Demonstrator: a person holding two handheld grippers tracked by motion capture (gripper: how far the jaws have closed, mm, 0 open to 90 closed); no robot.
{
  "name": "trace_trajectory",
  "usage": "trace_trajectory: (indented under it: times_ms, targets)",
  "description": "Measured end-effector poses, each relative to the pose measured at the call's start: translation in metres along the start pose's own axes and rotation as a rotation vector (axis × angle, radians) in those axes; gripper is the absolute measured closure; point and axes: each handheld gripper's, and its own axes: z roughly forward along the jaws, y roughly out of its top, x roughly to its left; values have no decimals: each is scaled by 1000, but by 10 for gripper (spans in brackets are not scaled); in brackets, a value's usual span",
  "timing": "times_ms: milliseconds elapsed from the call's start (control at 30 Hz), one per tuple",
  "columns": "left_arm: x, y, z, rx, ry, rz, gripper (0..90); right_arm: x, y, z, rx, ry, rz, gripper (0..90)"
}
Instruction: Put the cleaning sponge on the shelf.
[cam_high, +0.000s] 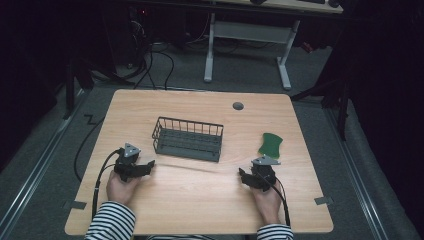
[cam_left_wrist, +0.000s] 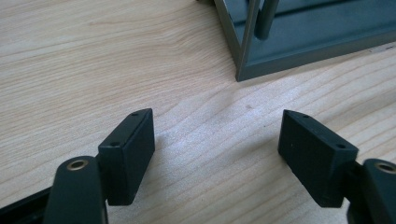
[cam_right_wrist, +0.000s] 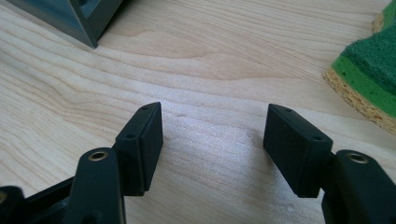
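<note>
A dark wire basket (cam_high: 188, 139) stood near the middle of the wooden desk (cam_high: 200, 195) and served as the reference point. The left claw (cam_high: 136, 169) rested on the desk in front of the basket and to its left, held in a hand (cam_high: 120, 189) with a striped sleeve (cam_high: 111, 223); its jaws were spread with only bare wood between them, and the basket's near corner (cam_left_wrist: 243, 70) lay just beyond them. The right claw (cam_high: 250, 180) rested in front of the basket and to its right, held in the other hand (cam_high: 269, 202), its jaws likewise spread and holding nothing. A green sponge (cam_high: 270, 144) lay flat to the right of the basket, apart from it; its edge (cam_right_wrist: 369, 79) sat near the right claw. A round grey grommet (cam_high: 238, 106) sat behind the basket. Nothing lay between either claw and the basket.
</note>
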Motion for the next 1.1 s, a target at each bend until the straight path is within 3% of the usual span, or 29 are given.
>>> trace_trajectory:
  times_ms: [867, 933, 1100]
  targets:
    - [-2, 0, 0, -1, 0, -5, 283, 1, 0, -1, 5, -9, 20, 379]
    - [-4, 0, 0, 3, -24, 25, 265, 1, 3, -1, 30, -10, 19, 379]
    - [-4, 2, 0, 13, -27, 25, 267, 3, 6, -1, 28, 2, 18, 420]
